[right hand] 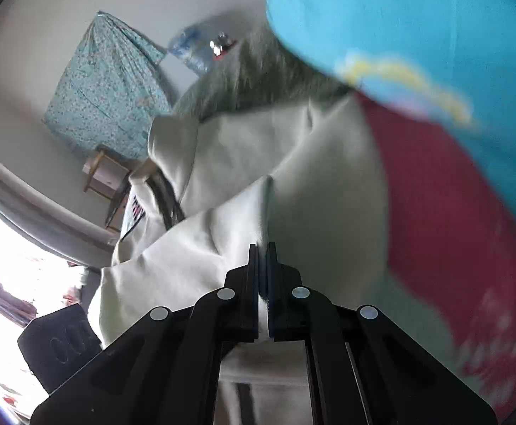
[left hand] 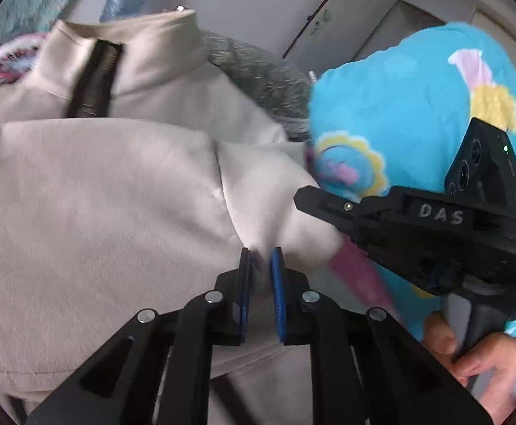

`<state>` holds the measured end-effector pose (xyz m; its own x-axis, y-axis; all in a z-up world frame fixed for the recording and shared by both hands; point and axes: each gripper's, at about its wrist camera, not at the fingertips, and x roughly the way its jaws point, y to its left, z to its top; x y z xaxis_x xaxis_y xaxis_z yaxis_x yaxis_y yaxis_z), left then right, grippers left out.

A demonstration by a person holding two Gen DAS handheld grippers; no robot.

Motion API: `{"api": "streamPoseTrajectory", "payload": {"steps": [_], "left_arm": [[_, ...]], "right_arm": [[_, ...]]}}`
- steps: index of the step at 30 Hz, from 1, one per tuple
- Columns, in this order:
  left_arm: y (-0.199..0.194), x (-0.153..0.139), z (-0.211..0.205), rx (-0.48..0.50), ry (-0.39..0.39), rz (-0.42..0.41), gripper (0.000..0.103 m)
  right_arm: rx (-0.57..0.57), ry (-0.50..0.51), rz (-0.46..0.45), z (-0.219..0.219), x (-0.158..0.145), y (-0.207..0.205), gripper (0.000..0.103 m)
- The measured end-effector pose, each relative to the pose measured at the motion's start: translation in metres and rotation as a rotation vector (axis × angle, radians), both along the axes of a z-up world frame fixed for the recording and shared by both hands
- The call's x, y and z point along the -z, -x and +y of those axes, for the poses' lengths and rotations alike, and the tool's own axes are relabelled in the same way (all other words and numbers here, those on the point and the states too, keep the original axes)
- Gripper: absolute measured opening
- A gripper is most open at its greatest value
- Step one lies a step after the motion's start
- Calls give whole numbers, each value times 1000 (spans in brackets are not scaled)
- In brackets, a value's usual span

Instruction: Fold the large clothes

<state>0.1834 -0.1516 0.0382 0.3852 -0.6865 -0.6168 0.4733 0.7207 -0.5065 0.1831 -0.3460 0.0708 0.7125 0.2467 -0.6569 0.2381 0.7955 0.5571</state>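
Observation:
A cream sweatshirt point(left hand: 116, 194) with a dark zip at its stand-up collar lies spread out and fills the left wrist view. My left gripper point(left hand: 261, 265) pinches a raised ridge of its fabric between the blue pads point(left hand: 277, 283). In the right wrist view the sweatshirt point(right hand: 229, 184) shows as bunched folds. My right gripper point(right hand: 263, 251) is shut on a thin fold of it there. From the left wrist view the right gripper point(left hand: 314, 202) comes in from the right, held by a hand point(left hand: 477, 357), its tip over the sweatshirt's right edge.
A bright blue blanket with flower prints point(left hand: 399, 106) is bunched right of the sweatshirt, over a magenta cloth point(right hand: 452, 230). A grey fuzzy fabric point(left hand: 258, 74) lies behind. Beyond are a patterned teal cloth point(right hand: 109, 99) on the wall, a small wooden stand point(right hand: 105, 173) and a bright window at the left.

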Motion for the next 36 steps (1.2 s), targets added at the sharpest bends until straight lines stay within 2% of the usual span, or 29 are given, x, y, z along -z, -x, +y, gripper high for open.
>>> {"api": "streamPoseTrajectory", "payload": {"steps": [2, 3, 4, 5, 7, 10, 12, 13, 14, 16, 18, 19, 20, 21, 23, 24, 25, 26, 27, 30, 31, 32, 33, 35, 36], "left_arm": [[-3, 6, -15, 25, -9, 2, 11], [-5, 13, -21, 38, -32, 4, 11], [-9, 29, -24, 48, -56, 25, 14], [-14, 42, -19, 49, -14, 58, 14], [-22, 54, -6, 38, 97, 112, 13], [-20, 50, -14, 46, 52, 67, 13], [-21, 51, -12, 45, 73, 72, 13], [-23, 52, -14, 45, 76, 74, 13], [-21, 51, -10, 46, 76, 75, 13], [-23, 48, -8, 53, 94, 106, 13], [-23, 37, 14, 47, 178, 194, 13], [-19, 27, 30, 18, 234, 194, 15], [-13, 17, 50, -24, 280, 168, 16], [-4, 1, 81, -98, 311, 106, 19], [-2, -9, 119, -194, 283, 74, 21], [-10, -3, 140, -211, 249, 114, 21], [-14, 5, 151, -217, 202, 157, 21], [-17, 17, 161, -233, 99, 191, 19], [-14, 23, 174, -232, 29, 183, 3], [6, 20, 216, -297, -20, 135, 3], [11, 17, 231, -366, -42, 117, 3], [10, 18, 240, -400, -21, 124, 3], [12, 13, 243, -453, -54, 115, 3], [16, -6, 221, -463, -209, 15, 2], [19, -18, 197, -421, -267, -72, 2]], "right_arm": [[25, 22, 34, -7, 9, 0, 4], [23, 30, 73, -8, 23, -4, 4], [25, 40, 111, -6, 34, -6, 4], [29, 48, 136, -11, 43, -8, 4], [22, 100, 103, -4, 54, -7, 4], [17, 251, 118, 18, 38, -9, 4], [63, 343, 127, 27, 25, -6, 8], [111, 435, 114, 36, 10, 1, 15], [134, 503, 82, 44, -4, 6, 17], [140, 581, -7, 58, -32, 16, 17], [115, 570, -95, 70, -56, 20, 17], [84, 526, -128, 70, -58, 21, 17], [33, 467, -162, 72, -57, 20, 17], [-37, 407, -198, 84, -49, 13, 17], [-99, 440, -198, 110, -26, 0, 22], [-124, 489, -167, 121, -8, -6, 22], [-156, 560, -104, 128, 20, -10, 22], [-179, 585, -46, 130, 45, -13, 22], [-181, 532, -74, 124, 57, -8, 22], [-186, 415, -94, 108, 59, -11, 22], [-186, 409, -92, 110, 60, -13, 22], [-184, 429, -89, 113, 59, -14, 22], [-183, 447, -87, 117, 58, -11, 22], [-178, 474, -90, 120, 60, -6, 22], [-178, 479, -90, 121, 60, -6, 22]]}}
